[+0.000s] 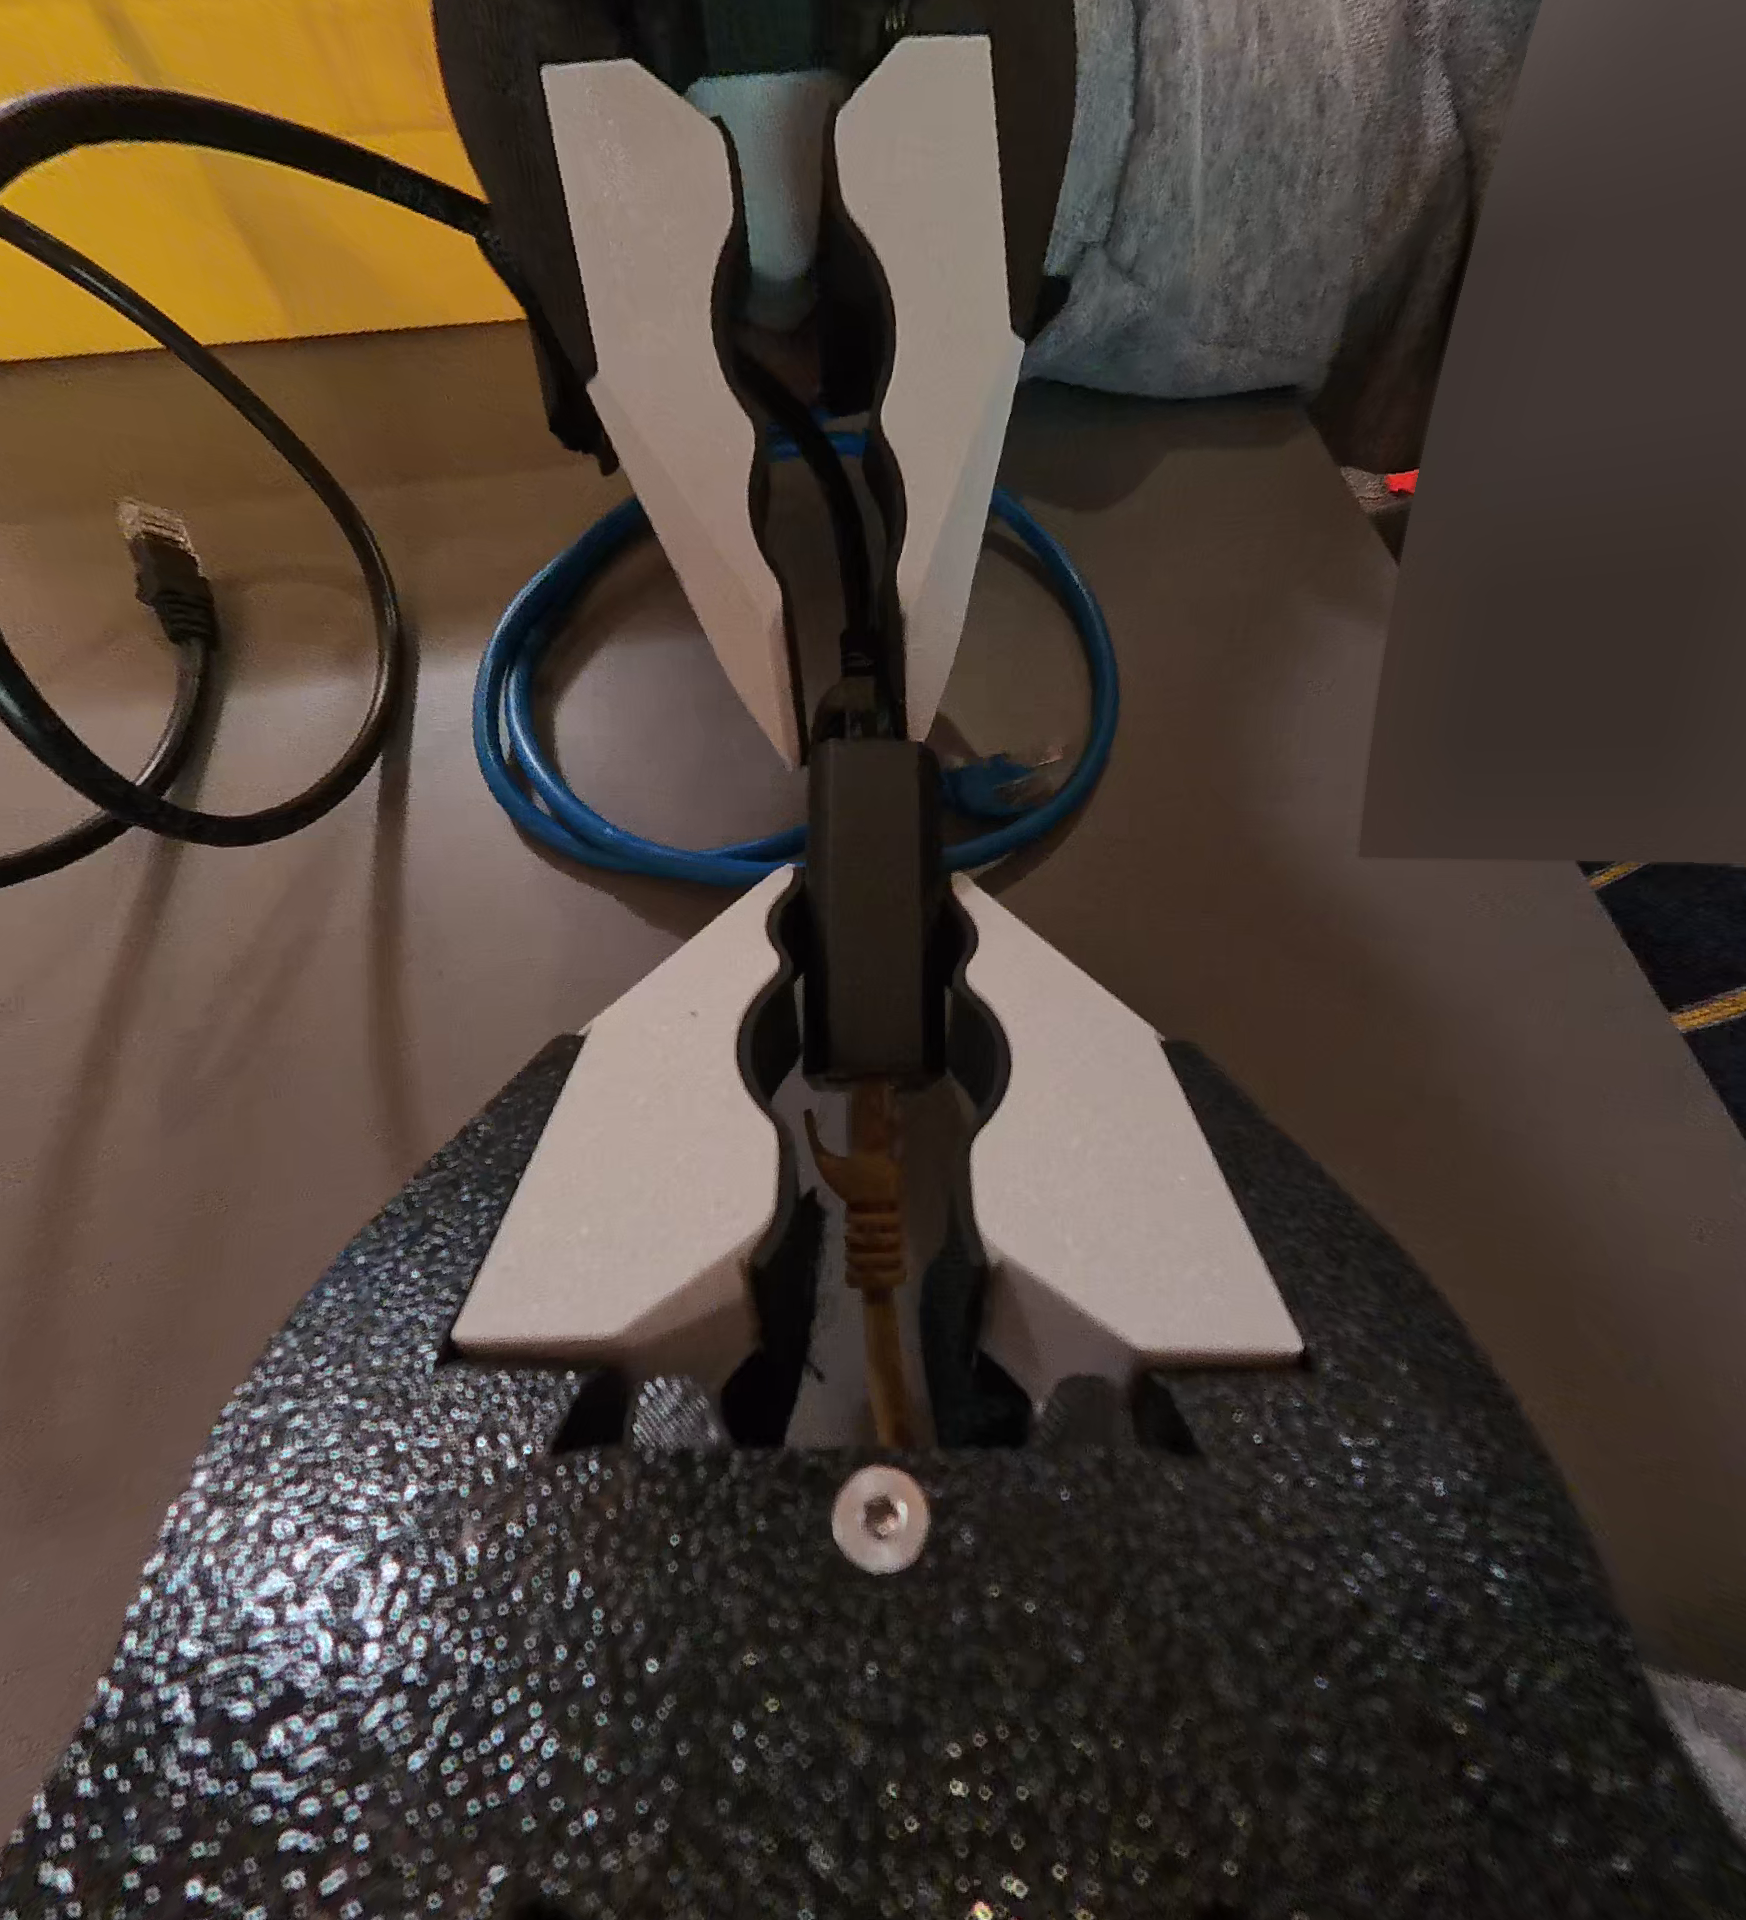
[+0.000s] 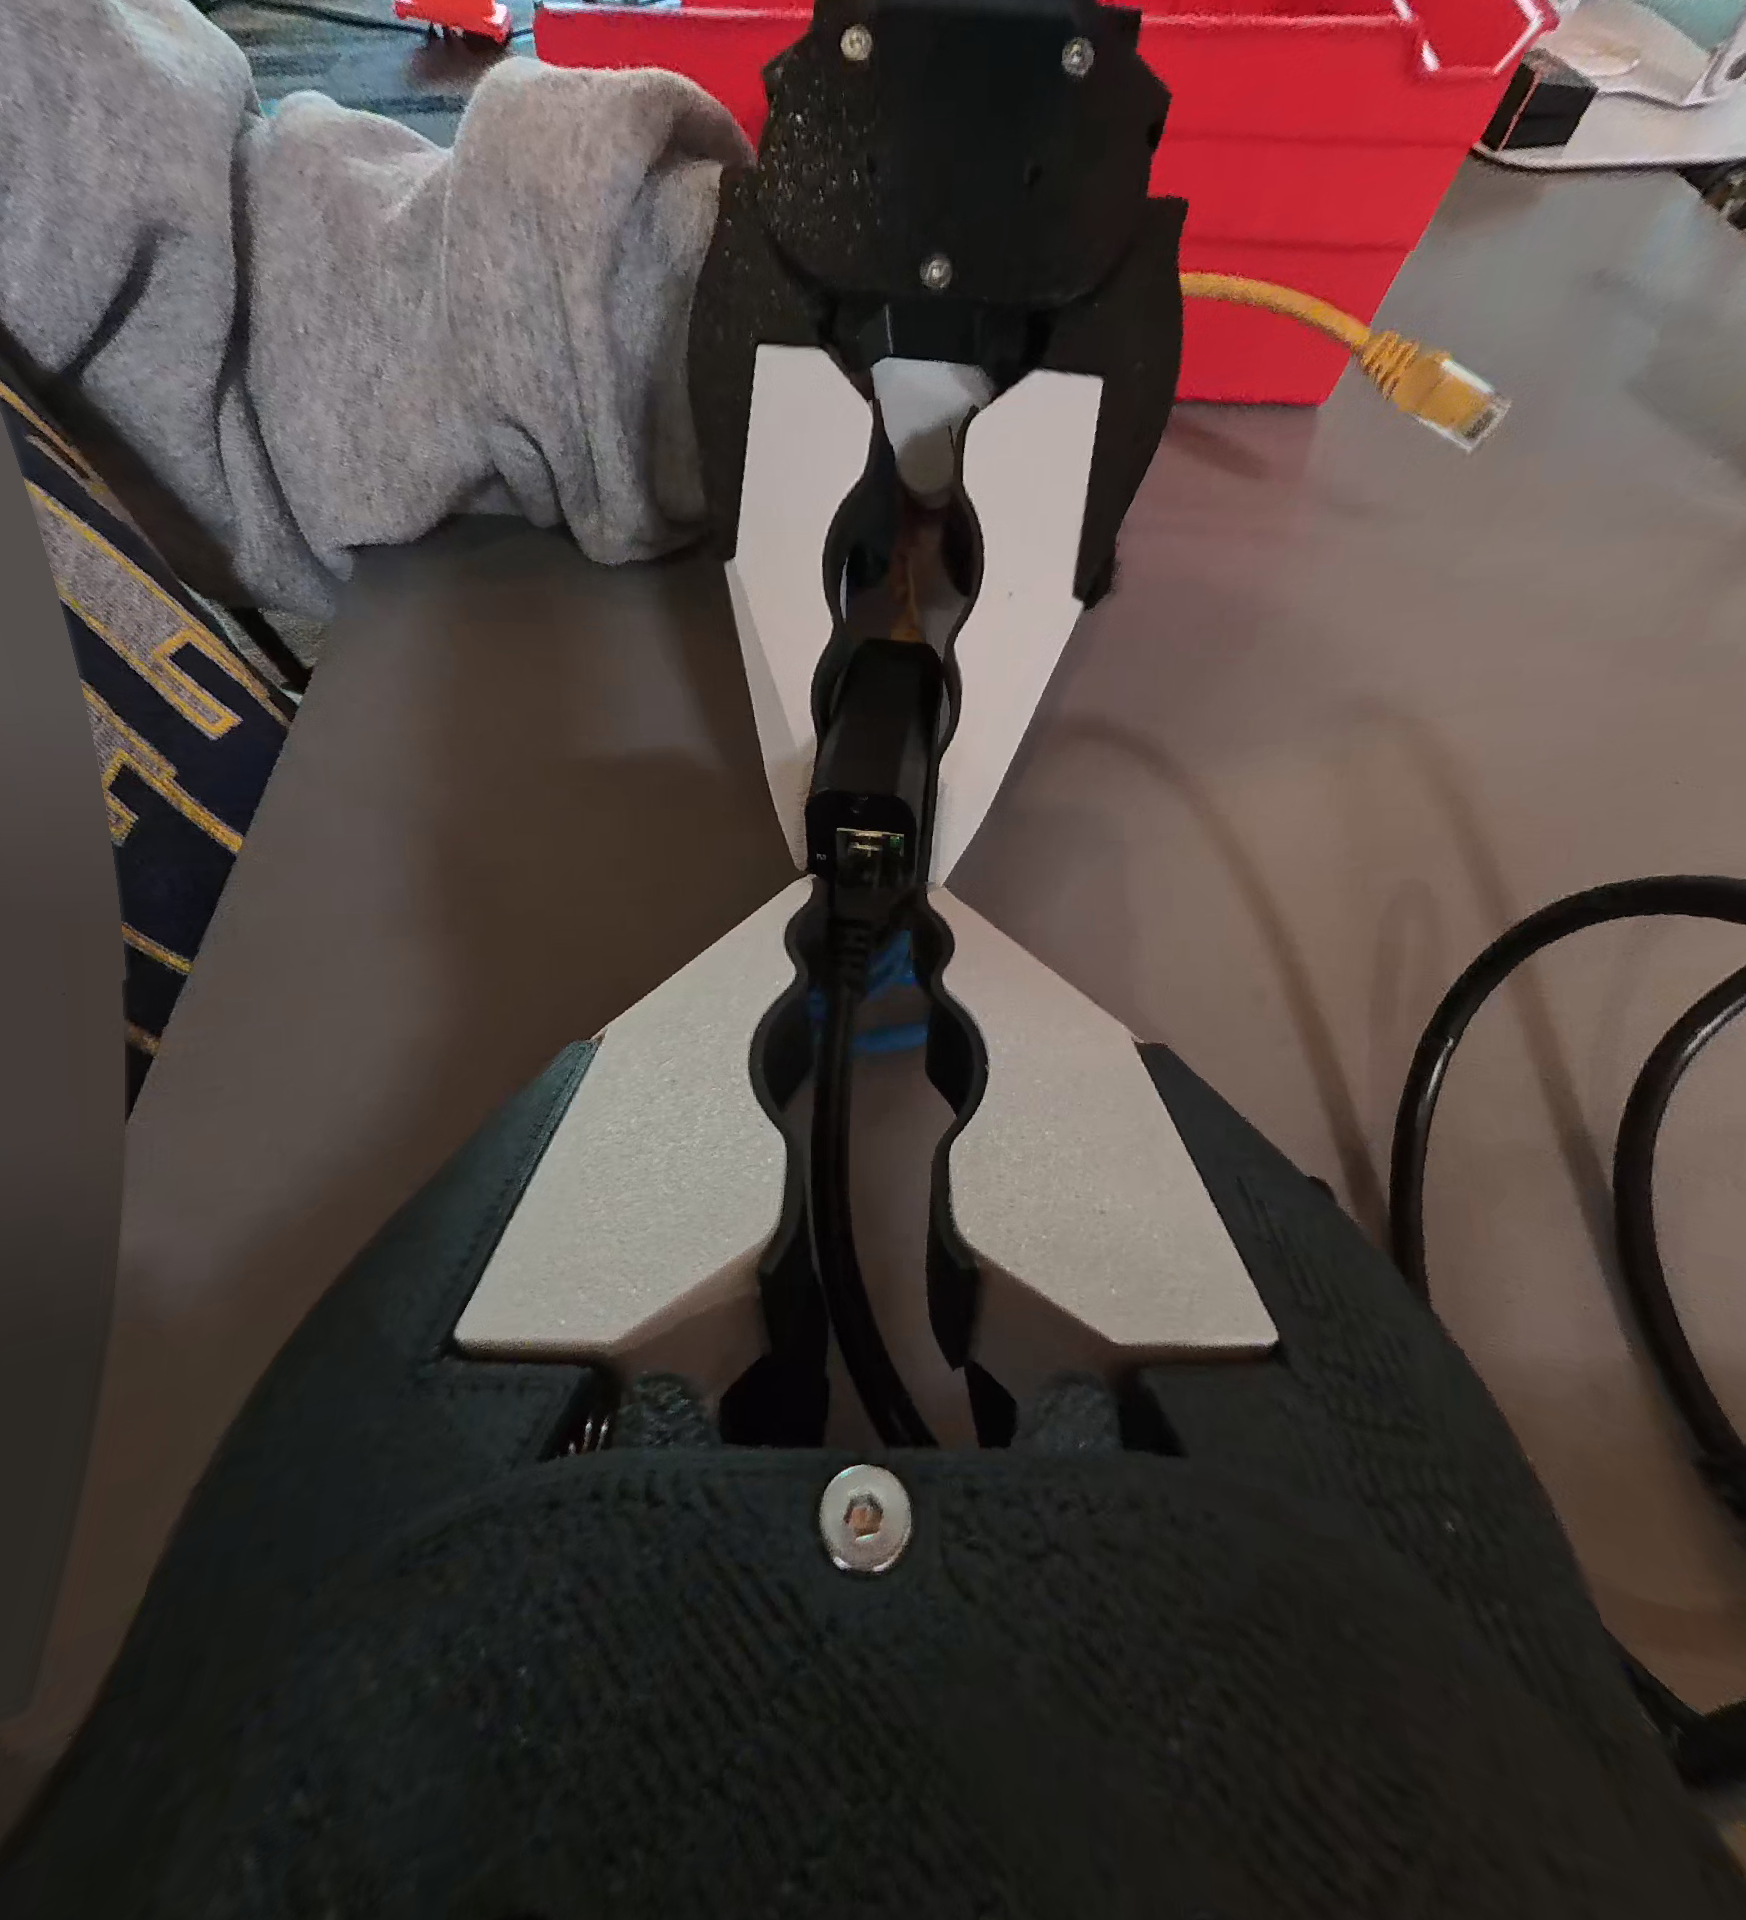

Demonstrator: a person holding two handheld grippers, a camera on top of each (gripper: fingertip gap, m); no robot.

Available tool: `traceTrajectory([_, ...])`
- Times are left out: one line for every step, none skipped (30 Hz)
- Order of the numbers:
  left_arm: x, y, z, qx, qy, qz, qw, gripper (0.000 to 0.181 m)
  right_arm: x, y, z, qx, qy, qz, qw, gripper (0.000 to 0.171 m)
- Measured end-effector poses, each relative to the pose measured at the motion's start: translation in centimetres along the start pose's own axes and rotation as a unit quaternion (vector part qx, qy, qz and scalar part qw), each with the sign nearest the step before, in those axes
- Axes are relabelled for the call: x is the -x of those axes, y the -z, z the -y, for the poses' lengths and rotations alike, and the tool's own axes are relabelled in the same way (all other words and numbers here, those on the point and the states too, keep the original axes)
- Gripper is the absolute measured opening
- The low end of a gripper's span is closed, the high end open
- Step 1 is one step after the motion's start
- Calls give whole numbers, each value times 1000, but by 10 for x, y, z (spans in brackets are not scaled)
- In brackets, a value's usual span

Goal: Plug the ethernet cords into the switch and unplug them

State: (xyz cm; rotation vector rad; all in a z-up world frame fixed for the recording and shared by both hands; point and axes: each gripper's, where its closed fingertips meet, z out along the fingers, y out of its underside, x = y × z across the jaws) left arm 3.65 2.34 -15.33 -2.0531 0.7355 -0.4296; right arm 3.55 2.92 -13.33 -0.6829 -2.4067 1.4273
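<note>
Switch [image 1: 874,904], small and black, held off the table [image 1: 225,1039] between the two hand-held grippers, which meet tip to tip. Left hand-held gripper [image 1: 874,899] clamped on the switch body, white fingers [image 1: 661,1122] pressing its two sides. Yellow ethernet cord [image 1: 874,1226] plugged into the near end of the switch and running back between those fingers. Black ethernet cord [image 2: 848,1091] seated in the opposite port, its plug [image 2: 853,914] between the tips of the right hand-held gripper [image 2: 864,904], seemingly pinched there, though contact hard to judge with the fingers only narrowly spaced. Blue ethernet cord [image 1: 796,675] coiled on the table below the switch, its plug [image 1: 1004,779] lying free just beside the right hand-held gripper's tip. Another black plug [image 1: 168,571] lying loose toward the table's far edge in the left wrist view, black cable [image 1: 152,343] looping around it. Free yellow plug [image 2: 1440,395] raised above the table near a red bin [image 2: 1295,208]. Grey sleeve [image 2: 381,343] resting at the table's edge behind the left hand-held gripper. Patterned dark carpet [image 2: 152,727] past that edge.
</note>
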Motion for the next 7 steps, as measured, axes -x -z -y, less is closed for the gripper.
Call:
traceTrajectory([0, 1, 1, -2, 1, -1, 1000, 22, 1, 0, 2, -5, 6, -1, 1000, 14])
traceTrajectory([-2, 2, 3, -7, 1, -6, 1000, 22, 3, 1, 4, -10, 15, 1, 1000, 13])
traceTrajectory([-6, 4, 5, -13, 3, -20, 1000, 22, 10, 2, 7, -15, 24, 16, 999, 13])
traceTrajectory([-13, 4, 9, -20, 2, -39, 999, 22, 17, 3, 9, -22, 29, 37, 999, 14])
traceTrajectory([-21, 5, 12, -24, 2, -61, 998, 22, 25, 6, 12, -29, 27, 62, 997, 14])
traceTrajectory([-29, 5, 16, -25, 5, -83, 996, 22, 33, 8, 15, -39, 24, 87, 995, 13])
traceTrajectory([-35, 7, 19, -26, 6, -99, 995, 22, 38, 9, 18, -49, 24, 103, 993, 12])
